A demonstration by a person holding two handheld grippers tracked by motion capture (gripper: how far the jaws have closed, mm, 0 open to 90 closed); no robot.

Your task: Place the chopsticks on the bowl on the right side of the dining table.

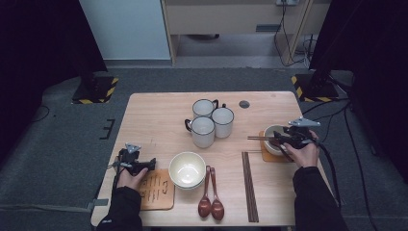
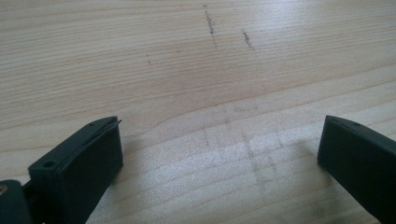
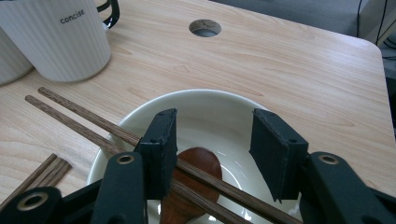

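Note:
My right gripper (image 1: 278, 142) (image 3: 212, 126) hovers open over a cream bowl (image 1: 269, 130) (image 3: 205, 95) that sits on a wooden coaster (image 1: 267, 156) at the table's right. A brown wooden spoon (image 3: 196, 161) lies inside the bowl. A pair of dark chopsticks (image 1: 257, 138) (image 3: 79, 114) rests across the rim and runs between the jaws, which stand apart from it. At the front left, my left gripper (image 1: 151, 164) (image 2: 219, 130) is wide open just above bare wood, beside a second coaster (image 1: 156, 190).
Three white mugs (image 1: 203, 131) stand at the table's centre back, one close by (image 3: 56, 37). A cream bowl (image 1: 187, 169), two brown spoons (image 1: 210, 202) and another pair of chopsticks (image 1: 249, 185) lie along the front. A cable hole (image 1: 244, 104) is near the back edge.

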